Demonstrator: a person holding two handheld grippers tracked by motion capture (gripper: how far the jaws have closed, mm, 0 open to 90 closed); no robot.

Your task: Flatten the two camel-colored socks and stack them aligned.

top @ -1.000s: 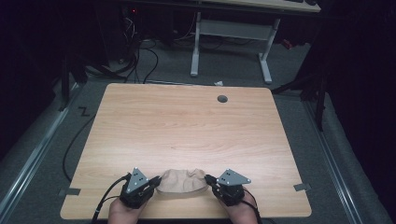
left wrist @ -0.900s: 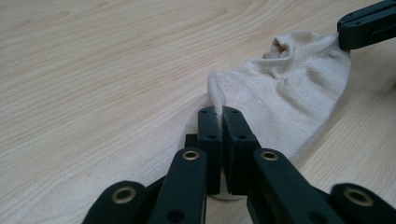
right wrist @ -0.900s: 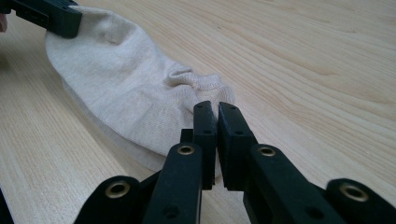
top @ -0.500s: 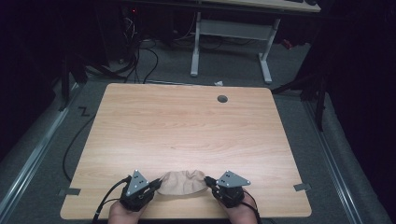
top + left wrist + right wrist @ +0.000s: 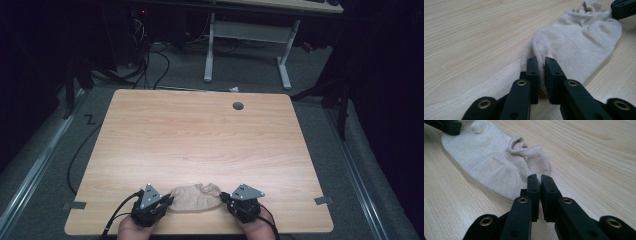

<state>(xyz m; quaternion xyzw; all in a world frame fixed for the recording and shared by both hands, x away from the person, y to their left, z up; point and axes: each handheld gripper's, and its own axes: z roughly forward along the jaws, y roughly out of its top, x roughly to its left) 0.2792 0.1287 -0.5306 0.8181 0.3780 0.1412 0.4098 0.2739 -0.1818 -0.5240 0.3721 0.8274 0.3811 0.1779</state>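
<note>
A beige ankle sock (image 5: 196,196) lies flat on the wooden table (image 5: 200,135), close to its front edge. My left gripper (image 5: 169,201) is at the sock's left end. In the left gripper view the left gripper (image 5: 541,62) is shut on a fold of the sock (image 5: 579,42) at the toe. My right gripper (image 5: 223,198) is at the sock's right end. In the right gripper view the right gripper (image 5: 539,180) is shut on the edge of the sock (image 5: 491,162) just below the rumpled cuff opening (image 5: 517,143). Each gripper view shows the other gripper's jaw tips at the far end of the sock.
A round cable hole (image 5: 238,105) sits near the table's far edge. Beyond the table are grey carpet, loose cables (image 5: 150,55) and the white legs of another desk (image 5: 210,45). Tape marks lie on the floor at both front corners.
</note>
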